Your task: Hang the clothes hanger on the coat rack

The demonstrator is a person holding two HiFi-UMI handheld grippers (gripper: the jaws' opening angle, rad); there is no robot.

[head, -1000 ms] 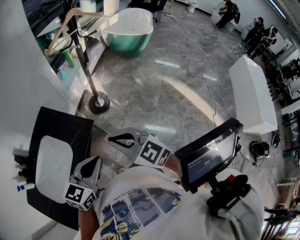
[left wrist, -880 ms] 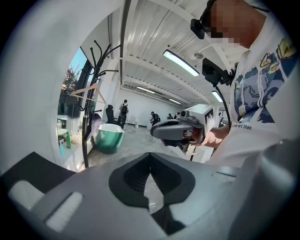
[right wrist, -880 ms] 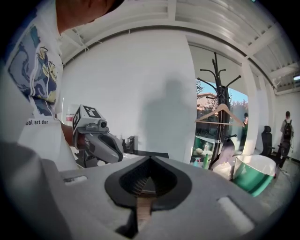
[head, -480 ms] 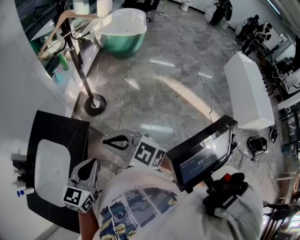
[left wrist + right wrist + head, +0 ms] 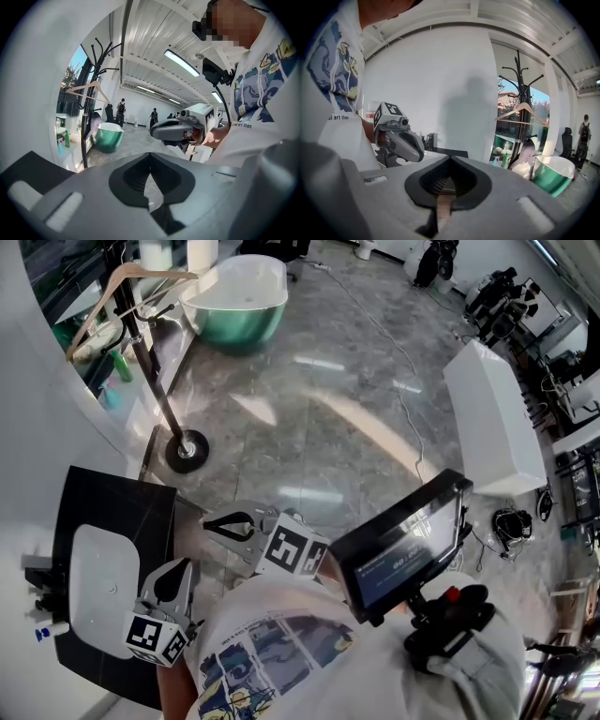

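The black coat rack (image 5: 155, 381) stands on its round base at the upper left of the head view. A wooden clothes hanger (image 5: 122, 292) hangs on one of its hooks; it also shows in the left gripper view (image 5: 88, 88) and the right gripper view (image 5: 524, 110). My left gripper (image 5: 178, 570) is low beside my body, above the basin's edge, shut with nothing in it. My right gripper (image 5: 214, 520) is also close to my body, pointing left, shut and empty. Both are far from the rack.
A green bathtub (image 5: 234, 301) sits behind the rack. A black vanity with a white basin (image 5: 98, 582) is at the lower left. A white cabinet (image 5: 492, 418) stands at the right, and a cable (image 5: 412, 399) runs across the marble floor. A monitor (image 5: 403, 545) hangs at my chest.
Only the head camera has shifted a little. The hanger stays on the rack and both grippers keep their places, shut.
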